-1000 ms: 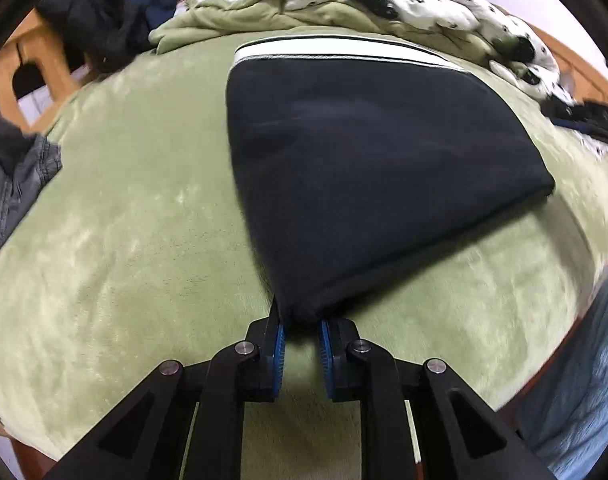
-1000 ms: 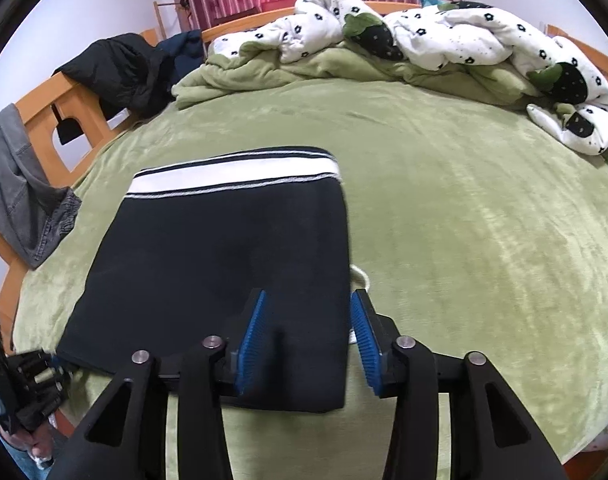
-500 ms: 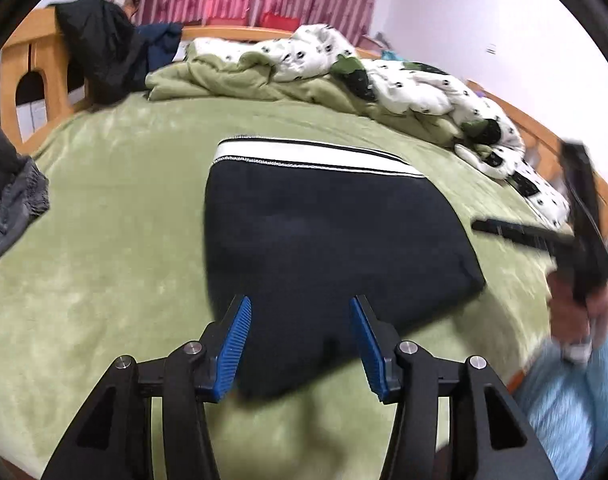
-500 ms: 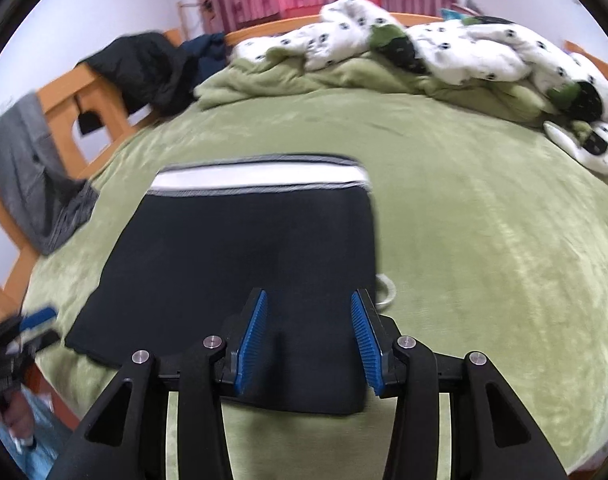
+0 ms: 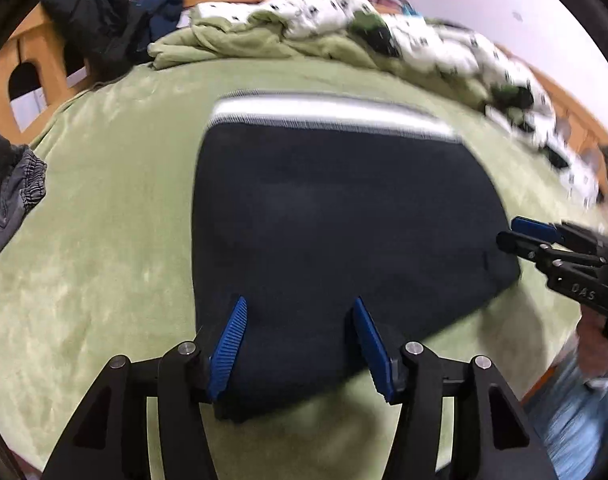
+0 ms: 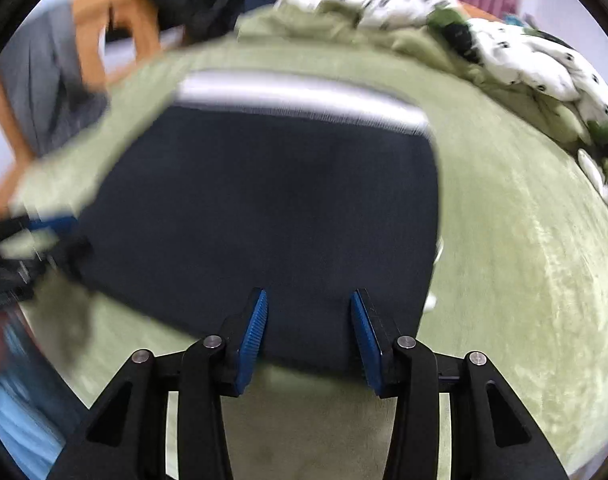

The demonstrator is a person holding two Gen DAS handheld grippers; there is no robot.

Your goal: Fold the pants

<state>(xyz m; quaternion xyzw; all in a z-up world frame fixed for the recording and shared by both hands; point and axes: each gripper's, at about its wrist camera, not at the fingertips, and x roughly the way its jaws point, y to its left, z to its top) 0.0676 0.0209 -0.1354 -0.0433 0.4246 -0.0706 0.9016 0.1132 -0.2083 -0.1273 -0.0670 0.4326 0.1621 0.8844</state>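
Observation:
The dark navy pants (image 5: pixel 336 232) lie folded flat on the green bedspread (image 5: pixel 88 280), their white-striped waistband (image 5: pixel 328 114) at the far end. My left gripper (image 5: pixel 300 328) hovers over the near edge of the fold, its jaws opening and its blue pads clear of the cloth. In the right wrist view the same pants (image 6: pixel 272 208) fill the middle, and my right gripper (image 6: pixel 309 324) stands open above their near edge, gripping nothing. The right gripper (image 5: pixel 544 240) also shows at the right edge of the left wrist view, by the pants' corner.
A crumpled green and white spotted duvet (image 5: pixel 384 36) lies along the far side of the bed. Dark clothes (image 5: pixel 100 28) hang over the wooden bed frame (image 5: pixel 28 68) at left, with grey jeans (image 5: pixel 8 200) beside it. A hand and blue sleeve (image 5: pixel 588 380) are at right.
My left gripper let go of the pants' near corner, opened wide and lifted back. The right gripper stayed open and shifted left over the pants' near edge.

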